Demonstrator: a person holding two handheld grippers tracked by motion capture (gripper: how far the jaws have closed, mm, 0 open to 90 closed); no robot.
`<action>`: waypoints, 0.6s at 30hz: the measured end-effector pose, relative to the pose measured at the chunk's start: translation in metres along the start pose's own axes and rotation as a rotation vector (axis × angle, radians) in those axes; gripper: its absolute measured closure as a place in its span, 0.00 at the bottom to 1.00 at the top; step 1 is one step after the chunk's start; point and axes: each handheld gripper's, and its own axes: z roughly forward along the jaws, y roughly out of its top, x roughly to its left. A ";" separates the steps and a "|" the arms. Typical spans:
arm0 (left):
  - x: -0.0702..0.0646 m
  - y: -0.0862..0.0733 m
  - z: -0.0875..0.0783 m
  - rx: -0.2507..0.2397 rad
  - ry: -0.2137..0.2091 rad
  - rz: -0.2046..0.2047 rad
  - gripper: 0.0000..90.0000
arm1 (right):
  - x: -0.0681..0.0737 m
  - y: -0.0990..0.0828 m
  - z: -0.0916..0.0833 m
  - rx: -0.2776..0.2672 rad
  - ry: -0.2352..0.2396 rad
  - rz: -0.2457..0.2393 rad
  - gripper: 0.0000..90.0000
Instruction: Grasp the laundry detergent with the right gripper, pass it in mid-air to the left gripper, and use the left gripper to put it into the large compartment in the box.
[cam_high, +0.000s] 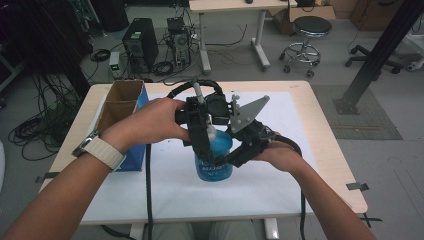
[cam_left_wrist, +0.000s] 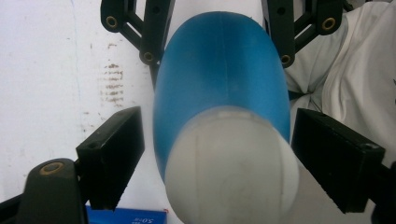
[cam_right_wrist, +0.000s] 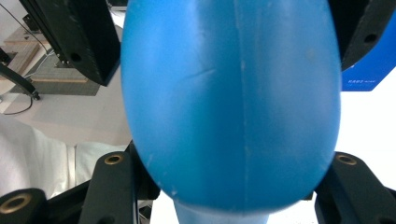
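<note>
Forearms enter from the bottom of the high view, and the left one carries a wristband (cam_high: 100, 150). On the pale worktop (cam_high: 330, 150), a white sheet (cam_high: 280, 170) is spread, and a blue bottle (cam_high: 216, 160) with a white cap stands upright near its centre. The left tool (cam_high: 204, 145), held by the left hand (cam_high: 150, 120), reaches down over the bottle from above. The right tool (cam_high: 235, 157), held by the right hand (cam_high: 282, 155), meets the bottle from the right side. An open cardboard box (cam_high: 122, 107) with blue sides stands at the left edge of the worktop.

Left tool view: the white cap (cam_left_wrist: 233, 168) and the blue body fill the centre, between the two black jaws. The jaws stand wide, with a visible gap between each pad and the bottle. Beyond the bottle, the linkage of the right tool (cam_left_wrist: 219, 28) flanks the blue body.

Right tool view: the blue bottle (cam_right_wrist: 233, 102) sits close between this tool's linkage at the bottom. Its fingertips are hidden, so whether it grips the bottle cannot be told. The left tool's jaws appear at the upper corners, apart from the bottle.
</note>
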 end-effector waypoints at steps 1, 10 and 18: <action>0.000 0.000 0.000 0.001 -0.001 0.001 0.21 | 0.000 0.000 0.000 -0.001 0.000 -0.001 0.49; -0.001 0.001 0.001 0.001 0.011 0.003 0.31 | 0.000 0.000 0.000 0.000 -0.001 -0.002 0.49; -0.001 0.001 0.001 -0.001 0.012 0.007 0.36 | 0.000 0.000 0.000 -0.001 -0.001 -0.006 0.49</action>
